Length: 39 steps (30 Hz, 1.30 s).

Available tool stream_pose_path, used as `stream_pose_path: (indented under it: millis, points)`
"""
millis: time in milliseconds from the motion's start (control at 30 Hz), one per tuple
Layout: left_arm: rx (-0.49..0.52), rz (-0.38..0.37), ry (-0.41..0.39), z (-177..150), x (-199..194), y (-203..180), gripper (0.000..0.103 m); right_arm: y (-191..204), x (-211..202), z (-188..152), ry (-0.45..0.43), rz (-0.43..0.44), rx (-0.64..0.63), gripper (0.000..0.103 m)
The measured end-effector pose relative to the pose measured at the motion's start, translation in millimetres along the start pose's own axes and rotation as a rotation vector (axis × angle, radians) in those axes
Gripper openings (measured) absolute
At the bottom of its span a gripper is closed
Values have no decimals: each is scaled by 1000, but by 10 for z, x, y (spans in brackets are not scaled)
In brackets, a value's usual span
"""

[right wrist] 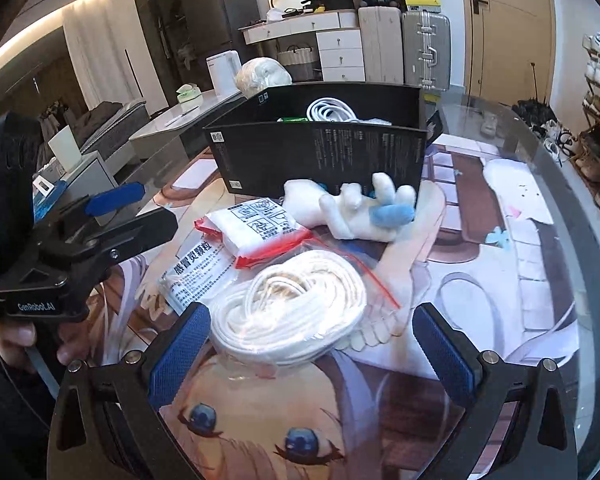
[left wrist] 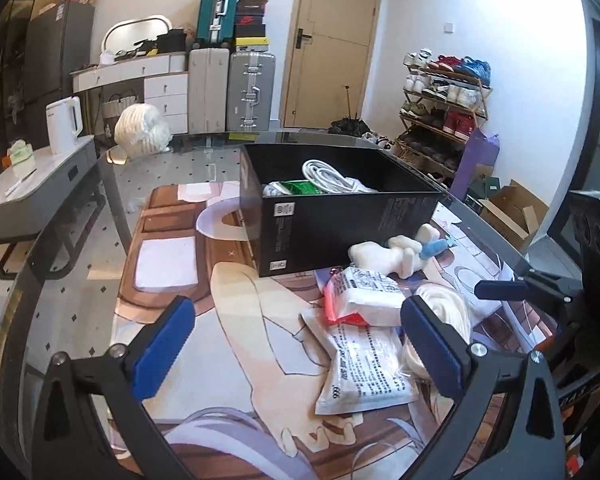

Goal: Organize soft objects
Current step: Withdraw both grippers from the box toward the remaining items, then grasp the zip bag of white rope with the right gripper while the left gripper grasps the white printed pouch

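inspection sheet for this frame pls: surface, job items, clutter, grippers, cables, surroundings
Surface: glass table with a printed anime mat.
Job's things: black box already holding a white cord and a green packet; outside it lie a plush toy, a red-edged white packet, a flat printed sachet and a bagged rope coil.
Clutter: white bundle at the table's far edge.
Grippers: left gripper and right gripper both open, holding nothing.
Cables: nothing seen loose.
Surroundings: suitcases, shoe rack, door.
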State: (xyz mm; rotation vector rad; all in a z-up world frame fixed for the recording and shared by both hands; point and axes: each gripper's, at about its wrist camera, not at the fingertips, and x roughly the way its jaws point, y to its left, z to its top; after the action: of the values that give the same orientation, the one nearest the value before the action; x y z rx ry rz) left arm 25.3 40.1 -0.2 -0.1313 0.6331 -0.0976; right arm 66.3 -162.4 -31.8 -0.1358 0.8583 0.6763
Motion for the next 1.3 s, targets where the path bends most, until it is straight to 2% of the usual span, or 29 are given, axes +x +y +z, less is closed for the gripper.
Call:
stream_pose_path:
  millis: [267,533,633,833,1033,1300]
  points:
    - [-6,-2,4,-11,19,17,103,161,182,-31,45,-51,-81,103]
    - [16,-3,12,-24,35,-12,103,-82,27,-135,44,-82,-51,103]
    - [17,-2,1,-25,13,-17,103,-203,-84,-175,18,-109,-17,103]
    - [28,-1,8,-26,26,-34,103,-320,-199,-135,-9,-109,44,103]
    - [48,-2,15,-31,33,-71,103,-229,-52,-62,21,-92,48,103]
    - [62,2,28,-29,57,-95,103,-182,192,70,62,-170,75,103]
